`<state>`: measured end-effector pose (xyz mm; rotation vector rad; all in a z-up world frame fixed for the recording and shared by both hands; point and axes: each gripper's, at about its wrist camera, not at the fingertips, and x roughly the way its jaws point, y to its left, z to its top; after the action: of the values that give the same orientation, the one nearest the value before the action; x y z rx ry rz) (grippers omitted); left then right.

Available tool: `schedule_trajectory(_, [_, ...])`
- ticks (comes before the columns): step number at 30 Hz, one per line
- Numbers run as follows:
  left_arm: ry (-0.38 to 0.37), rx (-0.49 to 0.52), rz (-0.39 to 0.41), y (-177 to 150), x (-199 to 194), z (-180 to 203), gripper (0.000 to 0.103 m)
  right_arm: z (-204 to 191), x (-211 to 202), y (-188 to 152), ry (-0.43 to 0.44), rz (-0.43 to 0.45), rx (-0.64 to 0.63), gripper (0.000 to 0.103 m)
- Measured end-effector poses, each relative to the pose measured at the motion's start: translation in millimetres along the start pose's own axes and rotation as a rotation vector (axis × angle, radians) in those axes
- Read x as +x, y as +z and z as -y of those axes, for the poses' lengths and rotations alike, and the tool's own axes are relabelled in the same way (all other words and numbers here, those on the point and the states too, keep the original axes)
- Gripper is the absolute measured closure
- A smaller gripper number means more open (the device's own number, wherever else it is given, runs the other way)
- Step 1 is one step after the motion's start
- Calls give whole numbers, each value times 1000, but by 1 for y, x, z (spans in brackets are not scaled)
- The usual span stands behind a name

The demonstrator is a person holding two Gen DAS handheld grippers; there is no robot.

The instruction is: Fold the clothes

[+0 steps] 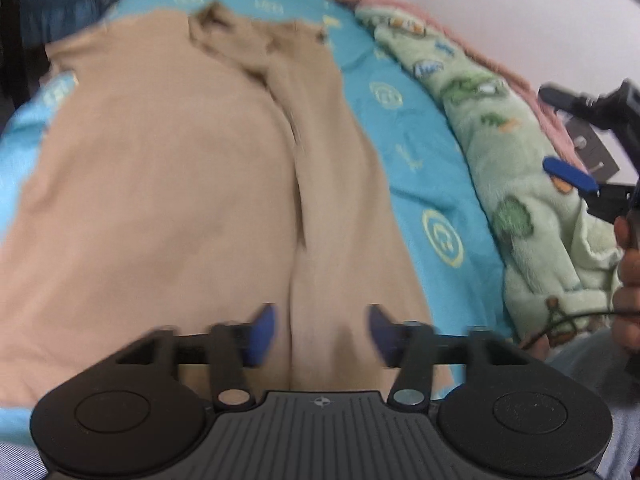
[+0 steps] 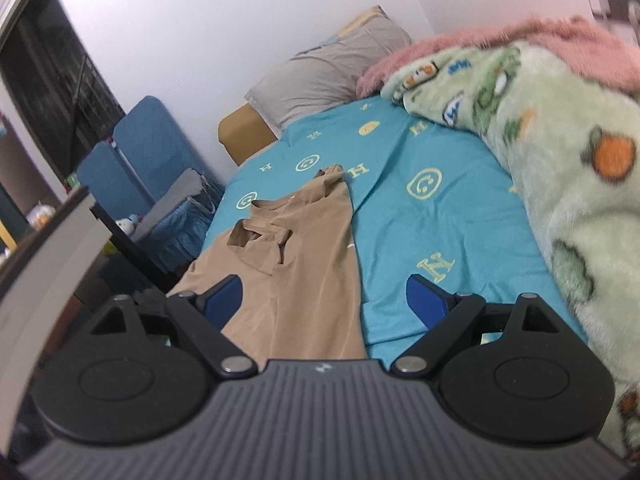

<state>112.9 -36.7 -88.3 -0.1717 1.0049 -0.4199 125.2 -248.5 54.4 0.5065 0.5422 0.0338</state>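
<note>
Tan shirt (image 2: pixel 296 264) flat on blue sheet (image 2: pixel 440 216), both tools (image 1: pixel 322 330) (image 2: pixel 324 300) released above its hem.

- Soft, even indoor light filled both views; shadows were faint, with no glare.
- Motion blur smeared the left wrist view, the tan shirt (image 1: pixel 168 184) especially.
- Fisheye distortion bent the edges, curving the green blanket (image 2: pixel 560 184).

left gripper (image 1: pixel 322 332): jaws apart, empty | right gripper (image 2: pixel 324 298): jaws wide apart, empty
</note>
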Motion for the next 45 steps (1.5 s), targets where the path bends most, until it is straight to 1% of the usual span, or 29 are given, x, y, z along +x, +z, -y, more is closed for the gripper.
schedule_trajectory(1, [12,-3,30,4,-7,-2,26,-3,0,-1,-4,1,-19,13])
schedule_trajectory(2, [14,-21,59,11,-12,-8,22,-7,1,-3,-7,1,-38,13])
schedule_trajectory(3, [10,-53,80,19,-17,-17,20,-10,1,-4,-11,1,-57,13])
schedule_trajectory(5, [-4,-125,113,39,-25,-40,20,-16,3,-7,-13,-3,-87,13])
schedule_trajectory(6, [3,-161,133,52,-25,-53,20,-18,4,-8,-11,-9,-92,13])
schedule_trajectory(9, [54,-263,197,93,-19,-96,20,-24,9,-11,-7,-28,-103,13])
schedule_trajectory(12, [122,-372,271,128,-8,-152,20,-27,17,-14,-13,-47,-107,13])
schedule_trajectory(17, [158,-622,333,165,30,-246,20,-27,36,-18,-38,-92,-89,13])
schedule_trajectory(19, [196,-674,360,177,46,-273,20,-26,50,-18,-51,-115,-76,13])
schedule_trajectory(21, [233,-697,384,185,60,-298,20,-27,65,-17,-59,-138,-61,13])
schedule_trajectory(23, [248,-722,396,192,73,-323,20,-27,82,-15,-64,-158,-50,13])
schedule_trajectory(25, [229,-765,408,196,86,-344,20,-28,97,-14,-70,-173,-52,13])
schedule_trajectory(29, [157,-852,451,205,104,-379,21,-28,122,-16,-69,-215,-50,13])
schedule_trajectory(31, [121,-861,487,212,111,-387,21,-27,135,-17,-70,-242,-46,13])
schedule_trajectory(32, [114,-862,482,218,116,-391,21,-25,140,-18,-69,-257,-36,13])
schedule_trajectory(34, [116,-862,457,228,127,-397,24,-23,147,-19,-69,-273,-18,13])
schedule_trajectory(36, [159,-845,435,238,135,-396,45,-20,153,-20,-69,-290,0,13])
schedule_trajectory(37, [184,-823,437,242,135,-393,53,-20,155,-21,-70,-292,4,13])
schedule_trajectory(39, [220,-759,446,250,131,-384,87,-19,156,-21,-68,-294,13,13])
schedule_trajectory(40, [246,-721,450,254,126,-377,91,-19,155,-21,-65,-293,17,13])
schedule_trajectory(42, [297,-636,471,263,114,-358,94,-20,153,-19,-58,-284,21,13])
schedule_trajectory(45, [366,-505,475,282,91,-319,95,-19,148,-17,-54,-269,26,13])
